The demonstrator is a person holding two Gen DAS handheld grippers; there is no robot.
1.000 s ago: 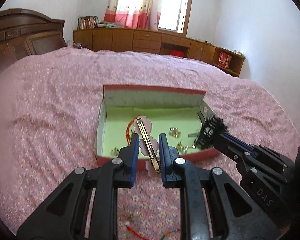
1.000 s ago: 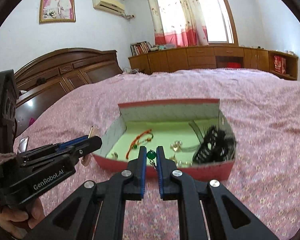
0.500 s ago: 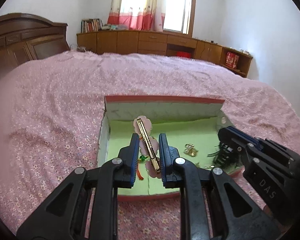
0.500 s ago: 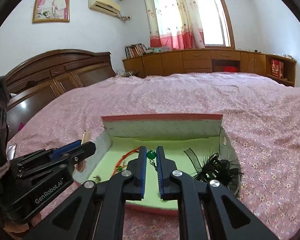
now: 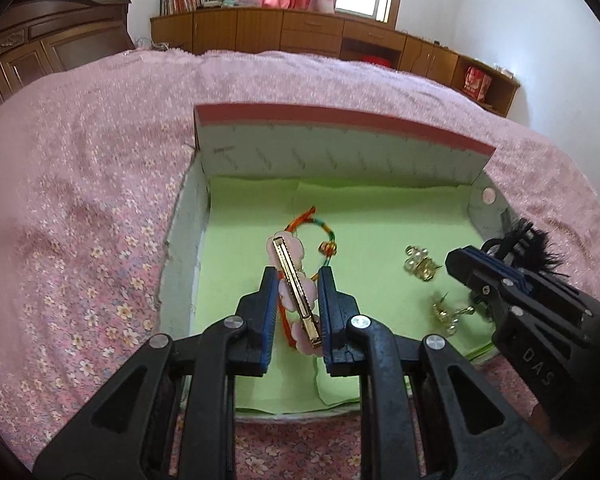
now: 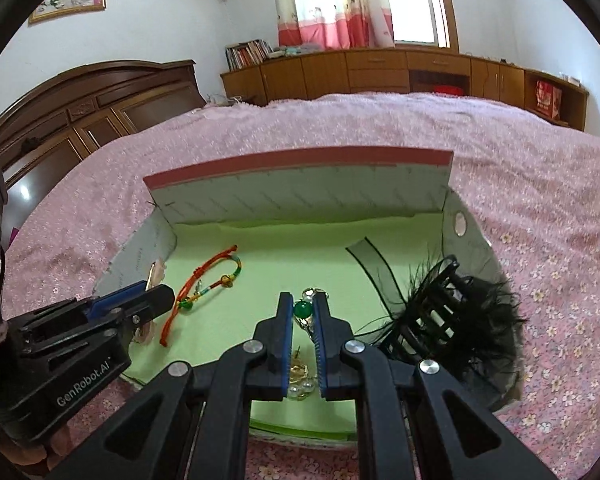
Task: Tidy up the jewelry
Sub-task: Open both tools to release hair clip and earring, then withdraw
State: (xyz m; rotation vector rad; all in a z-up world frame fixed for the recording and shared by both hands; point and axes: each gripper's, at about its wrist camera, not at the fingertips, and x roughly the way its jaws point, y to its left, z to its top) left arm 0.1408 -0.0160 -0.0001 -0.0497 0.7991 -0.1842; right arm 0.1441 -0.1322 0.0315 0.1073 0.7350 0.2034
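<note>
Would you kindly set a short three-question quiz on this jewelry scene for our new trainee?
1. True or false: the left gripper is shut on a pink hair clip.
2. What does the right gripper hold? A) green bead pendant B) ring C) watch
3. What colour lines the floor of the box?

Key: 1 true. 2 A. 3 light green.

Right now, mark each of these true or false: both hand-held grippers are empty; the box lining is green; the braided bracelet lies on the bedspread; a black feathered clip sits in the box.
1. Both are empty: false. The left hand-held gripper holds a gold hair clip; the right hand-held gripper holds a green bead.
2. Green lining: true.
3. Braided bracelet on the bedspread: false, it lies inside the box.
4. Black feathered clip in the box: true.
</note>
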